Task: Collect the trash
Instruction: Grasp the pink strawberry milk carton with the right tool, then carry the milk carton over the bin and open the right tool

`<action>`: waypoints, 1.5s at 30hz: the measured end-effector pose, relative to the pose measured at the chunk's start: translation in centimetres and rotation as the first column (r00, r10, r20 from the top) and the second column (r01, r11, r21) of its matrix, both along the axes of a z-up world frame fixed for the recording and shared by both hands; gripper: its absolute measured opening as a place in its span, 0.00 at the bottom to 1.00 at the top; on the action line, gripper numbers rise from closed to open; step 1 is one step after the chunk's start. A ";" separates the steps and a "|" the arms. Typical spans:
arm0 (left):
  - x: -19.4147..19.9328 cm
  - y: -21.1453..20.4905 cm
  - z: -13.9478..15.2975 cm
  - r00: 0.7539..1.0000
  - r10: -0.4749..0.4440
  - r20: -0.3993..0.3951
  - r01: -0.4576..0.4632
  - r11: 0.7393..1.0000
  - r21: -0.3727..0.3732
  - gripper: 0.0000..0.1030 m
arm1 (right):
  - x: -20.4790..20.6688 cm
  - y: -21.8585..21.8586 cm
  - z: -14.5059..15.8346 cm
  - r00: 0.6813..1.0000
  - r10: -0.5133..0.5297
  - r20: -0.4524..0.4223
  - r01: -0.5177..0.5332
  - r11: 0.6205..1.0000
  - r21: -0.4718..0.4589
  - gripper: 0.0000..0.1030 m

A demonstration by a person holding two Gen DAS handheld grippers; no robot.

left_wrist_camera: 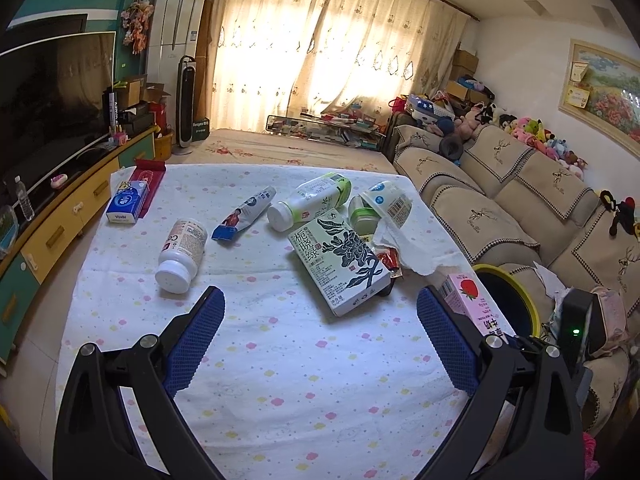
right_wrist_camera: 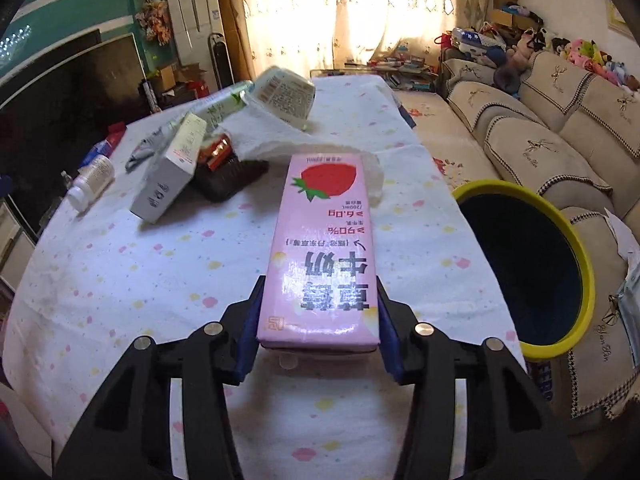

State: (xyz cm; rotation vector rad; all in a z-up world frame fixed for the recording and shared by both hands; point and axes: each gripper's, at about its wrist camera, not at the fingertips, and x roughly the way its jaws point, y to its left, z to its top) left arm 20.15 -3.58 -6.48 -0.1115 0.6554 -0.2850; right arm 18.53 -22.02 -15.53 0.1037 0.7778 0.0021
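A pink strawberry milk carton (right_wrist_camera: pixel 322 256), marked "牛奶" and "200mL", is clamped between the right gripper (right_wrist_camera: pixel 318 334) fingers. The left gripper (left_wrist_camera: pixel 320 332) is spread wide, empty; ahead, a "栀晓绿" box (left_wrist_camera: pixel 340 264) is seen.

Black hand-held gripper (left_wrist_camera: pixel 318 320), blue textured pads (left_wrist_camera: pixel 196 332).

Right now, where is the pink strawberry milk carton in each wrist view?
Left wrist: pink strawberry milk carton at lower right, behind the left gripper's right finger.
Right wrist: carton at centre, clamped in the right gripper.
Shared landmark: yellow-rimmed trash bin beside the table.
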 end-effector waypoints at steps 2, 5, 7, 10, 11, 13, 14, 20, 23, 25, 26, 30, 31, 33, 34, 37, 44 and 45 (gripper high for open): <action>0.1 0.0 -0.1 1.000 0.000 -0.004 0.000 1.000 -0.002 0.93 | -0.7 -0.2 0.8 0.999 0.020 0.026 -0.021 1.000 0.016 0.46; 0.2 -0.4 -0.3 1.000 -0.005 -0.010 0.005 1.000 0.001 0.93 | -1.5 -0.5 2.3 0.997 0.047 0.054 -0.049 0.998 0.036 0.46; 0.2 -0.5 -0.4 1.000 -0.008 -0.010 0.008 1.000 0.003 0.93 | -2.0 -1.1 3.0 0.996 0.062 0.064 -0.066 0.995 0.073 0.46; 0.1 -0.8 -0.4 1.000 -0.012 -0.010 0.012 1.000 0.006 0.93 | -2.8 -1.9 4.2 0.994 0.056 0.096 -0.065 0.994 0.090 0.46; 0.1 -0.8 -0.4 1.000 -0.013 -0.009 0.013 1.000 0.007 0.93 | -3.0 -2.3 4.7 0.993 0.048 0.109 -0.058 0.994 0.089 0.45; 0.1 -1.0 -0.4 1.000 -0.016 -0.009 0.016 1.000 0.009 0.93 | -3.4 -3.4 5.3 0.991 0.016 0.133 -0.028 0.996 0.086 0.45; 0.1 -1.1 -0.4 1.000 -0.017 -0.010 0.017 1.000 0.010 0.93 | -3.4 -4.1 5.5 0.990 -0.006 0.141 -0.005 0.997 0.081 0.46; 0.5 -2.0 -0.7 0.999 -0.029 -0.023 0.030 0.999 0.024 0.93 | -2.5 -9.9 4.6 0.977 -0.179 0.115 0.174 0.983 0.051 0.46; 0.9 -2.7 -1.0 0.999 -0.033 -0.034 0.034 0.999 0.037 0.93 | -1.5 -12.9 3.3 0.963 -0.255 0.085 0.253 0.967 0.031 0.46; 1.2 -3.1 -1.2 0.999 -0.035 -0.041 0.037 0.998 0.043 0.93 | -0.6 -14.8 2.3 0.953 -0.295 0.062 0.294 0.955 0.021 0.46; 1.4 -3.4 -1.4 0.998 -0.037 -0.047 0.039 0.998 0.048 0.93 | 0.0 -15.7 1.7 0.948 -0.314 0.047 0.313 0.950 0.014 0.46; 2.1 -4.3 -2.0 0.997 -0.042 -0.070 0.047 0.997 0.061 0.93 | 1.9 -18.0 -0.3 0.937 -0.349 -0.001 0.349 0.937 0.002 0.46; 2.3 -4.4 -2.2 0.996 -0.041 -0.074 0.046 0.997 0.065 0.93 | 2.2 -18.3 -0.7 0.935 -0.354 -0.009 0.354 0.935 -0.002 0.46; 2.6 -4.5 -2.3 0.996 -0.035 -0.081 0.041 0.997 0.071 0.93 | 2.9 -18.9 -1.4 0.933 -0.359 -0.025 0.359 0.933 -0.003 0.46; 2.8 -4.5 -2.4 0.996 -0.030 -0.083 0.036 0.997 0.073 0.93 | 3.2 -19.1 -1.7 0.931 -0.362 -0.034 0.362 0.932 -0.005 0.46; 3.2 -4.1 -2.6 0.996 -0.014 -0.090 0.021 0.997 0.076 0.93 | 3.7 -19.5 -2.4 0.926 -0.373 -0.052 0.373 0.928 -0.005 0.46; 4.3 -4.2 -3.5 0.992 -0.019 -0.122 0.029 0.997 0.077 0.93 | 3.5 -19.7 -3.0 0.928 -0.368 -0.051 0.369 0.930 0.005 0.51; 4.4 -4.5 -3.7 0.992 -0.026 -0.123 0.036 0.996 0.082 0.93 | 3.6 -19.6 -2.9 0.929 -0.365 -0.053 0.366 0.931 0.004 0.52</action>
